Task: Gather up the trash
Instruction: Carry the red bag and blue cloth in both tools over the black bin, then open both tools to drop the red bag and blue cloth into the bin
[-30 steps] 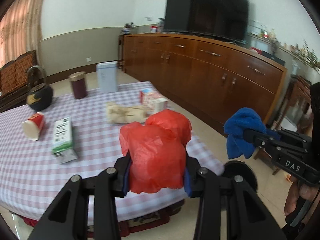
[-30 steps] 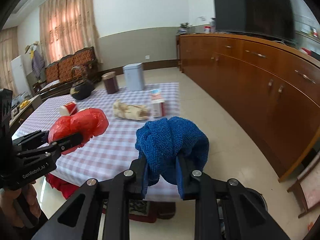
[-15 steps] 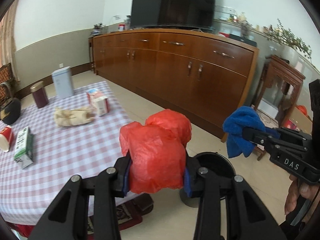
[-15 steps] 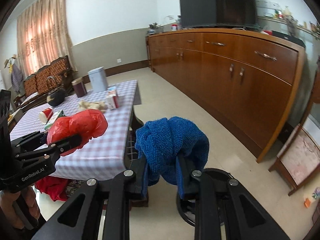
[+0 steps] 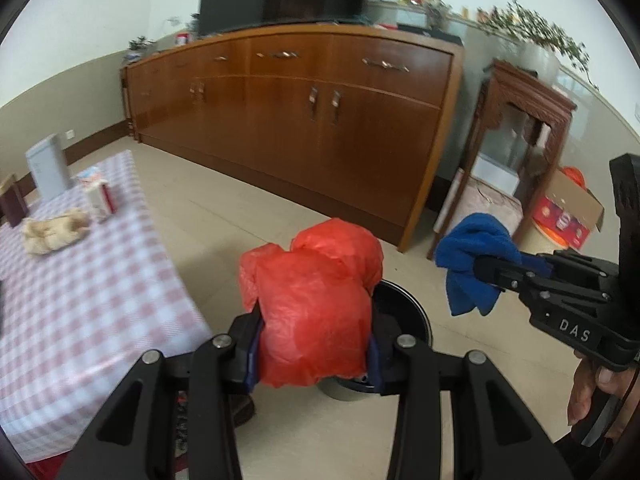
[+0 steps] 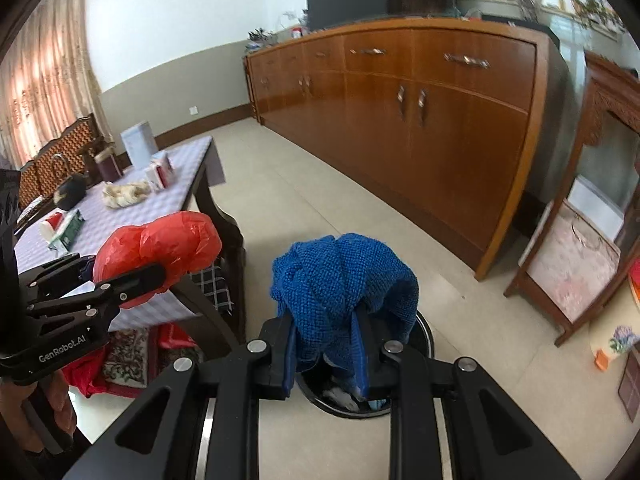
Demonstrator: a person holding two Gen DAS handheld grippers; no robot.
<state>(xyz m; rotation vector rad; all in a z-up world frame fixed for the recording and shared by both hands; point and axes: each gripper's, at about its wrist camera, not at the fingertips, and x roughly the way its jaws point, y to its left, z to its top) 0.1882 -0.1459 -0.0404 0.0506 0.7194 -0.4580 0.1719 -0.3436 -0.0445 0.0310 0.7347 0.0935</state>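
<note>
My left gripper [image 5: 314,354] is shut on a crumpled red plastic bag [image 5: 316,304], also seen in the right wrist view [image 6: 160,248]. My right gripper [image 6: 326,364] is shut on a bunched blue cloth [image 6: 344,280], also seen at the right of the left wrist view [image 5: 474,266]. A round black trash bin [image 5: 404,320] stands on the floor just beyond and below both grippers; in the right wrist view its rim [image 6: 424,332] shows under the cloth, with some trash inside. Both loads hang over or beside the bin's opening.
The checked-cloth table [image 5: 80,280] is at the left with a beige crumpled item [image 5: 52,230], a small carton [image 5: 98,196] and a white box [image 5: 48,168]. A long wooden sideboard [image 5: 320,120] and a wooden stand [image 5: 516,152] are behind the bin.
Both grippers swung right, away from the table toward the floor. The trash bin has come into full view below them. Both grips are unchanged.
</note>
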